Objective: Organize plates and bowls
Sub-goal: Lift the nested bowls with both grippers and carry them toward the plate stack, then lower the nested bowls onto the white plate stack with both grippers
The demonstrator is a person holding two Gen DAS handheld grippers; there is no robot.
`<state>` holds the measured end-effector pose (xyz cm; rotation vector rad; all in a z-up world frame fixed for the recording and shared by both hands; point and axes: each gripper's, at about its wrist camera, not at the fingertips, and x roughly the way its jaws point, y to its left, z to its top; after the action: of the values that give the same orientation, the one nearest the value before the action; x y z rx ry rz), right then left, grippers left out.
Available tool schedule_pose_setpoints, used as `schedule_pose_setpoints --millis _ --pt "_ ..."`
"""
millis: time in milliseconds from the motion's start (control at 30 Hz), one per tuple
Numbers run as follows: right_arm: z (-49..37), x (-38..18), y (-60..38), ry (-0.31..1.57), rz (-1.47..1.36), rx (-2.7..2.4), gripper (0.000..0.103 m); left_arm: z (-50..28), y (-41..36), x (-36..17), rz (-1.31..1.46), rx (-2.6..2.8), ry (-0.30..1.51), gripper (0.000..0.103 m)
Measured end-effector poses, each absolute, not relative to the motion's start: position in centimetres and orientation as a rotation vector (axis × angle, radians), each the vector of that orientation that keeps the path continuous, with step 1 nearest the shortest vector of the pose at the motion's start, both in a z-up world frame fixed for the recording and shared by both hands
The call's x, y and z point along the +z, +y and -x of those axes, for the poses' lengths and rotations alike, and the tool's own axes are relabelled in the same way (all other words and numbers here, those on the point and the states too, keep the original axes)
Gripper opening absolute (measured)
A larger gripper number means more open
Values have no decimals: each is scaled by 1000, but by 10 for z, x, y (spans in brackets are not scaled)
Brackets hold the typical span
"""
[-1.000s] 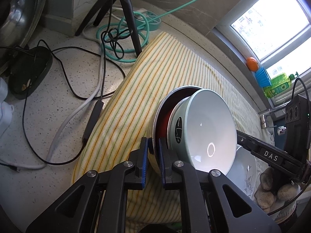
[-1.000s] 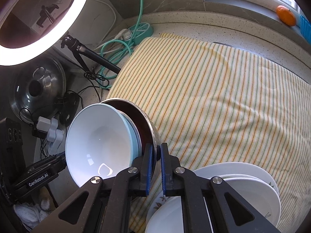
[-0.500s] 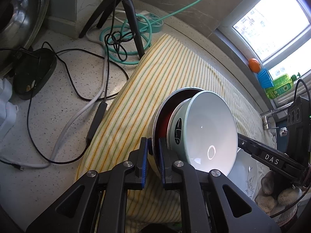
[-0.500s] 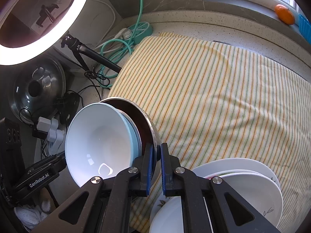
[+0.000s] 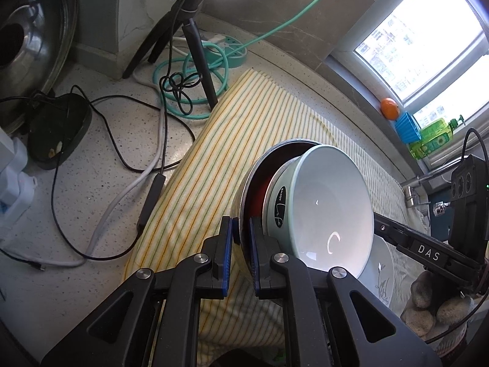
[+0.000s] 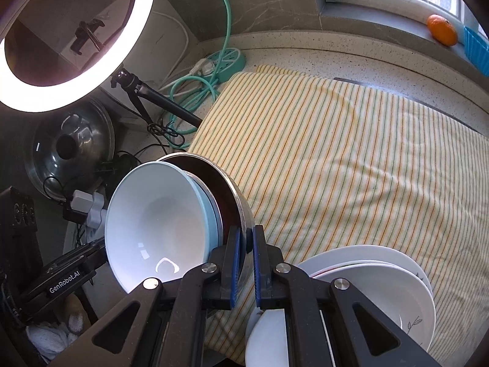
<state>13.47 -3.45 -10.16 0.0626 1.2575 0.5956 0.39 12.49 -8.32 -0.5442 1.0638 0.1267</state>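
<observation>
Both grippers are pinching the metal bowl's (image 5: pixel 249 189) rim, left gripper (image 5: pixel 241 253) and right gripper (image 6: pixel 244 260). A white bowl (image 6: pixel 159 223) is sitting nested inside it. Plates (image 6: pixel 382 278) are sitting just beside it.

"DAS" on the right claw (image 5: pixel 428 249), "GenRobot.AI" on the left claw (image 6: pixel 65 283), "ENJOY" on the bowl (image 5: pixel 279 202)

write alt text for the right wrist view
The right gripper pinches the rim of a metal bowl with a white bowl nested inside, held above a striped cloth; stacked white plates sit lower right.

Black claw (image 5: pixel 241 235), blue pads, silver screws
</observation>
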Motion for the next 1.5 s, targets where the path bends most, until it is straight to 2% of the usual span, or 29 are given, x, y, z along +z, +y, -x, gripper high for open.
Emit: schedule_pose_setpoints --millis 667,1500 --pt "-126 -68 -86 1207 -120 562 7 -12 82 -55 481 62 1034 9" --pt "-96 -68 -175 1212 -172 444 7 -16 5 -55 417 -62 1081 9"
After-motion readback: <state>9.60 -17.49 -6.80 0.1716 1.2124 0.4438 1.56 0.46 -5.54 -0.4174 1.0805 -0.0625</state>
